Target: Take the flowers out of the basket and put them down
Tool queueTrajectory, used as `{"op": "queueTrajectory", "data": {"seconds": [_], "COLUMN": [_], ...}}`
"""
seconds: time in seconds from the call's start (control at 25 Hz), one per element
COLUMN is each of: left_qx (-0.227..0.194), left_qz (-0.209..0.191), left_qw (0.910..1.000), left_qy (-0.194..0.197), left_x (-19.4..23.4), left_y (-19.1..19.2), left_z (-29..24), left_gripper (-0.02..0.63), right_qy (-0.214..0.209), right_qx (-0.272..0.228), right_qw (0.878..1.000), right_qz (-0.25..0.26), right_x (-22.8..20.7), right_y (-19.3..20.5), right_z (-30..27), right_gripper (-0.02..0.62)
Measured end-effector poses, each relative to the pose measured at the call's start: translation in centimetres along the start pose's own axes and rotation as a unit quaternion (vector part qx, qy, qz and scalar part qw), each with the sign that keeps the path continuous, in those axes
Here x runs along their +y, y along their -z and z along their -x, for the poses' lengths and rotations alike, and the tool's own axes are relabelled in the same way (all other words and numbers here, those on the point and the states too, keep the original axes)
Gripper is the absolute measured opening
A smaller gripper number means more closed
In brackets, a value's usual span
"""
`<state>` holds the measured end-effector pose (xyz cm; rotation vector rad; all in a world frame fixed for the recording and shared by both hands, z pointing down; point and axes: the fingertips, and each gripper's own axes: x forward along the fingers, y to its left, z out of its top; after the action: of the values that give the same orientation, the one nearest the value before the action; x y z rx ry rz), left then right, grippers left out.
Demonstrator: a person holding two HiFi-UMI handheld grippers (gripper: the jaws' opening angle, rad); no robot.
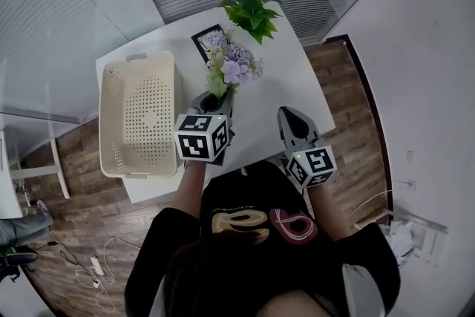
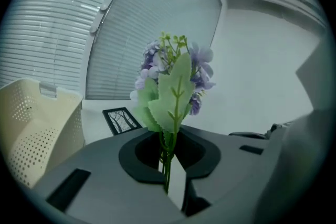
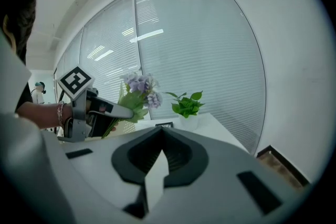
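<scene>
Gripping the flowers (image 1: 236,67), left fingers (image 2: 94,181) tilt blooms up and away; right fingers (image 3: 226,170) closed.

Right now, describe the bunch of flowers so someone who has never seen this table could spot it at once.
Find the white table with the cream basket on its left side. Just right of the basket, the left gripper pinches the stems of the flowers. They alone have purple blooms; the potted plant behind is all green leaves.
</scene>
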<state>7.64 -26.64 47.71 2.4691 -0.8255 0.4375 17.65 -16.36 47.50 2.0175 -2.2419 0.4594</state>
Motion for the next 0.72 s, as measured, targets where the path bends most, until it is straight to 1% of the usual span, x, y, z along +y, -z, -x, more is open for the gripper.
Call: {"op": "queueTrajectory", "data": {"seconds": [0.16,0.32,0.52,0.64,0.72], "left_qx": [0.045,0.081,0.126,0.147,0.157], "left_qz": [0.009,0.026,0.027,0.023,0.017], "left_qw": [0.9989,0.9964,0.9914,0.9882,0.9867], "left_qy": [-0.005,-0.004,-0.022,-0.036,-0.039], "left_x": [0.9,1.4,2.5,3.2,3.3], "left_y": [3.0,5.7,8.8,10.2,11.0], "left_z": [-1.7,-3.2,-5.2,-5.9,-6.5], "left_gripper": [0.049,0.049,0.049,0.049,0.049], "right_qy": [-0.002,0.003,0.014,0.016,0.018], "right_qx": [0.005,0.009,0.011,0.011,0.011], "right_qw": [1.000,1.000,1.000,1.000,1.000], "right_qz": [-0.002,-0.001,-0.006,-0.010,-0.011], "right_x": [0.1,-0.3,-1.3,-1.3,-1.5], "right_y": [0.4,0.5,0.8,0.9,1.0], "right_z": [-0.2,-0.1,0.3,0.4,0.6], "right_gripper": [0.011,0.011,0.011,0.011,0.011]}}
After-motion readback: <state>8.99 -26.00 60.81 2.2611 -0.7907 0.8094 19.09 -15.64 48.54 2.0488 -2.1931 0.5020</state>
